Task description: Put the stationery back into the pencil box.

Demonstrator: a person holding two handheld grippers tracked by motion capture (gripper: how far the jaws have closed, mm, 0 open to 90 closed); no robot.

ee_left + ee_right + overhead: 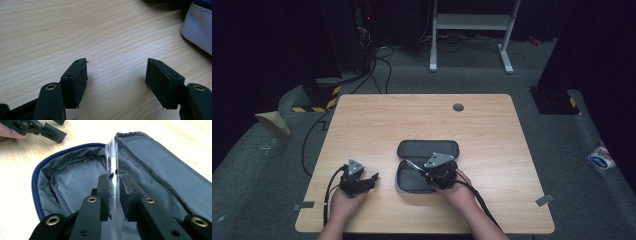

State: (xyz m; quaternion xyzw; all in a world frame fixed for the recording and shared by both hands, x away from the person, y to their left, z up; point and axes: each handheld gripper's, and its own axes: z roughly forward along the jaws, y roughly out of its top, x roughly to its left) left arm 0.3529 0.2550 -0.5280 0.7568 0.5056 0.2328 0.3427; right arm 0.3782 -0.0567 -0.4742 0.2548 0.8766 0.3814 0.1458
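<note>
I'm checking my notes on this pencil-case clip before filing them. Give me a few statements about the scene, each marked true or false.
1. The right gripper is shut on a clear pen. True.
2. The pencil case is zipped closed. False: it lies open, its grey lining showing.
3. The left gripper has its jaws apart with nothing between them. True.
4. The left gripper rests inside the case. False: it sits over bare table, beside the case.
5. The pen lies flat on the table. False: it is held over the open case.
</note>
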